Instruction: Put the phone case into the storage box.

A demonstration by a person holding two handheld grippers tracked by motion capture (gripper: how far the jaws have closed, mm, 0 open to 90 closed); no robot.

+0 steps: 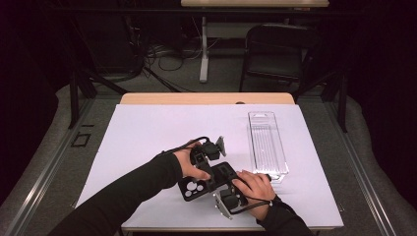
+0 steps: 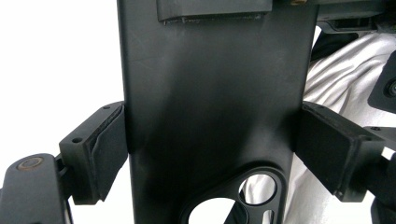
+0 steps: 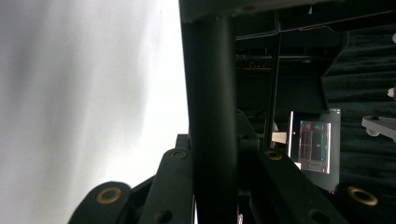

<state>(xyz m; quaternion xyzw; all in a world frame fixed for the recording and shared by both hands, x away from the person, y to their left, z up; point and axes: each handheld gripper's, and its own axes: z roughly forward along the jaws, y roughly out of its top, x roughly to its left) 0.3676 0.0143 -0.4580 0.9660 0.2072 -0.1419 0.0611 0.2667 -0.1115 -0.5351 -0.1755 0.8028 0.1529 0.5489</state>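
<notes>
While the white-covered table [image 1: 147, 142] carries a clear plastic tray [image 1: 267, 145] at its right, the black phone case [image 2: 210, 116] sits near the front edge, clamped across its width by the left gripper [image 2: 210, 154] and pinched edge-on by the right gripper [image 3: 210, 186].

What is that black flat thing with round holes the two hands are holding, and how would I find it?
Start at the white table cover and go to its near edge, where both hands meet. The black phone case sits there, clamped across its width by the left gripper and edge-on by the right gripper. Unlike the clear tray beside it, it is dark with round camera holes.
</notes>
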